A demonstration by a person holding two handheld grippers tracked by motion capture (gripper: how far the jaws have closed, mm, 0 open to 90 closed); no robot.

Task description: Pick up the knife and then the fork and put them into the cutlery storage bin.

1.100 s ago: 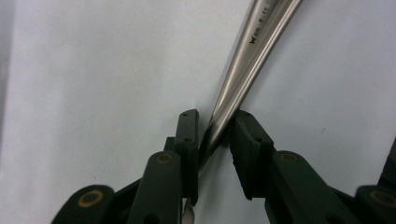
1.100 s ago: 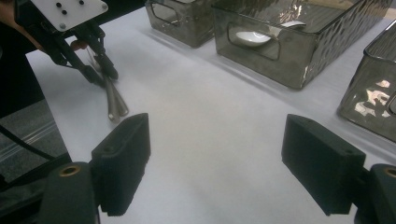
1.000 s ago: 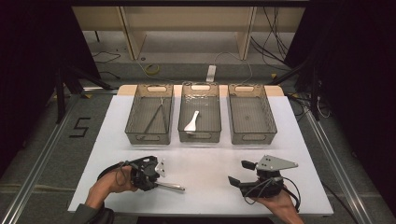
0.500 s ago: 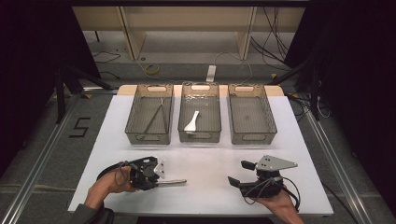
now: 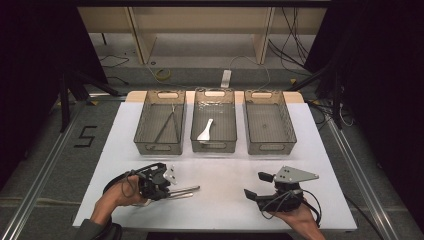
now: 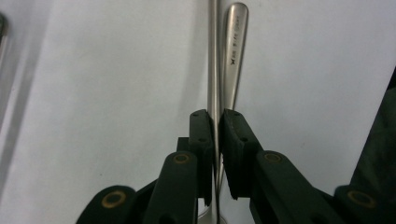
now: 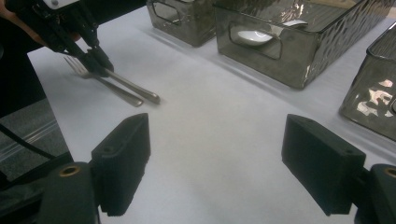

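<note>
My left gripper (image 5: 172, 189) lies near the table's front left, shut on the thin handle of a steel utensil (image 6: 214, 70) that I see edge-on between the pads. In the high view the held utensil (image 5: 189, 189) points right. A second steel handle (image 6: 236, 46) with a stamped mark lies on the white table just beside it. The right gripper view shows the left gripper (image 7: 100, 60) on one handle (image 7: 133, 87), with a fork (image 7: 77, 65) lying beside it. My right gripper (image 5: 257, 185) rests at the front right, open, with nothing between its jaws (image 7: 219, 158).
Three smoky clear bins stand in a row at the back. The left bin (image 5: 159, 148) holds metal tongs (image 5: 167, 125), the middle bin (image 5: 214, 146) a white spoon (image 5: 206, 130), and the right bin (image 5: 270, 148) shows nothing inside. Dark floor and cables surround the white table (image 5: 225, 210).
The steel handle in the left gripper swung from pointing down-right to pointing straight right. The right gripper has not moved.
</note>
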